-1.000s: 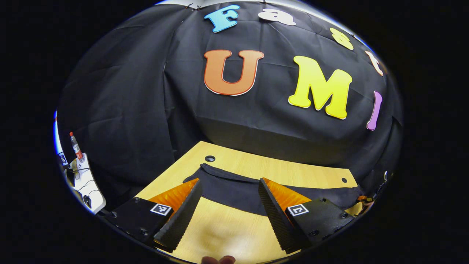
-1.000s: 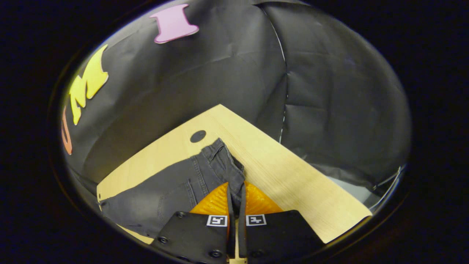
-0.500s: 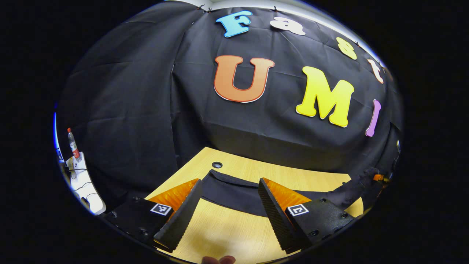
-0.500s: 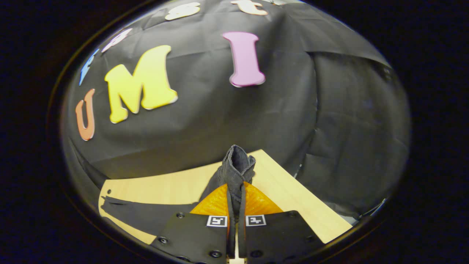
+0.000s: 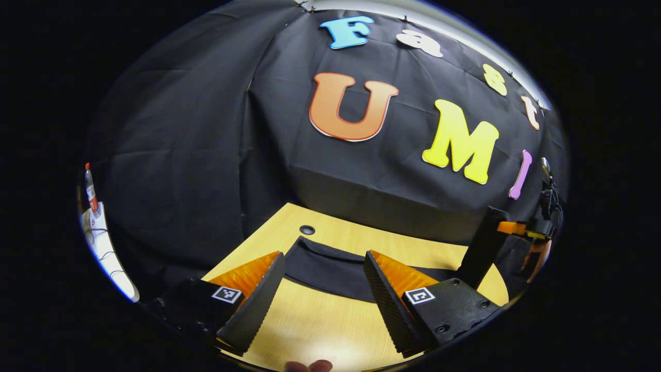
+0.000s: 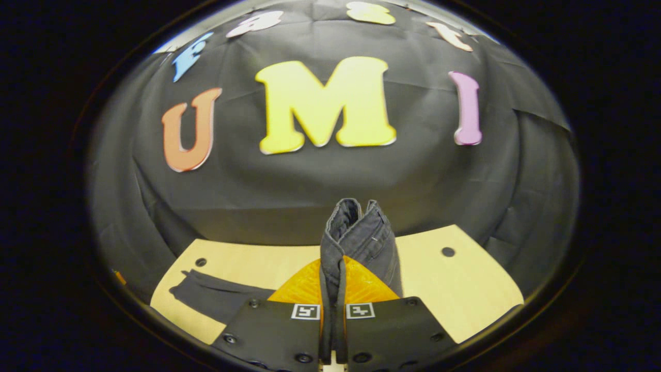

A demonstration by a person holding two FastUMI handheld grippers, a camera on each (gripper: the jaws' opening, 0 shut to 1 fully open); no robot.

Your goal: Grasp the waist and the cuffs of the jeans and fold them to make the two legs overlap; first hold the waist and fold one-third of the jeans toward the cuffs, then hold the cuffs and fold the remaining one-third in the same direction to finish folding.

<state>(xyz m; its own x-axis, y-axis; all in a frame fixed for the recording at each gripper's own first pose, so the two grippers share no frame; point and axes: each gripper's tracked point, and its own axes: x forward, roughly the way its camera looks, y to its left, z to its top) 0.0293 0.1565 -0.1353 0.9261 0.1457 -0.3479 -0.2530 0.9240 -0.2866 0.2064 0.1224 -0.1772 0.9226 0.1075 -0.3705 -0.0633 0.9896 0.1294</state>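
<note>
Dark grey denim jeans (image 6: 356,232): waist end pinched between right gripper (image 6: 333,289) fingers, lifted off light wooden table (image 6: 465,289). Legs lie flat on it. Left gripper (image 5: 320,294) spread wide, empty, above table.

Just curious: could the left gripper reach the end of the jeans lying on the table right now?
Probably yes: the left gripper is open, the jeans lie just ahead, and bare table lies between.

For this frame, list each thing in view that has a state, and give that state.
Dark grey denim jeans: waist end pinched and lifted off the table; cuff end flat on it.
Right gripper: shut on the waist.
Left gripper: open, holding nothing, jeans cuff beyond it.
Light wooden table: bears the jeans.
</note>
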